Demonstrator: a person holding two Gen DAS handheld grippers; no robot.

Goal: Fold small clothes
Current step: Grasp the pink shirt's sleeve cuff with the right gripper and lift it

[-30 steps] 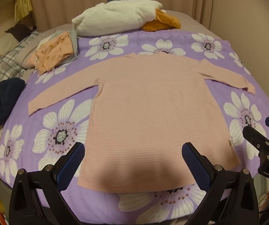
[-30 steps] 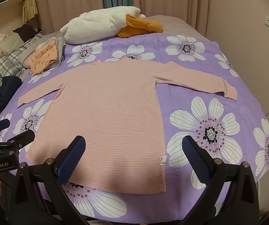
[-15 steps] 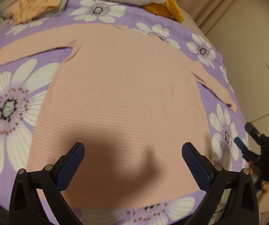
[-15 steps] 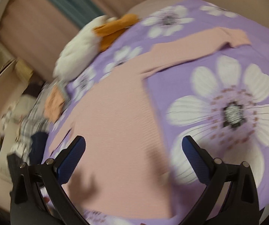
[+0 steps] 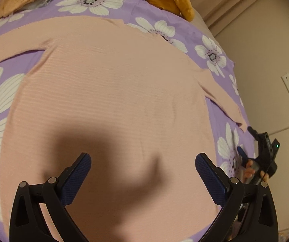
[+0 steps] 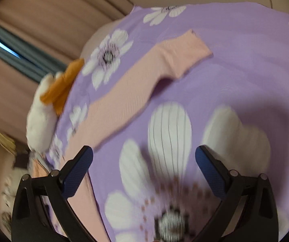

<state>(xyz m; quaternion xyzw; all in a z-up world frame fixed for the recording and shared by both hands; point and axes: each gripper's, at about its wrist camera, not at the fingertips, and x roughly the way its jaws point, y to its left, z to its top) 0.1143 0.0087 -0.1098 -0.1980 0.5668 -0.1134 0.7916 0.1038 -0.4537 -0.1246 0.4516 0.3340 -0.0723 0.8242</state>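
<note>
Below my left gripper [image 5: 143, 178] and right gripper [image 6: 144, 173], both wide open and empty, the pink ribbed long-sleeved top [image 5: 112, 104] lies flat, unfolded.

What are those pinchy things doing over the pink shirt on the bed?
A person holds one gripper in each hand to fold clothes. The pink shirt lies flat, sleeves out, on the purple flowered bedspread. The left gripper hangs open over the shirt's body. The right gripper is open over the bedspread near the sleeve. Neither holds anything, and no fold is made yet.
</note>
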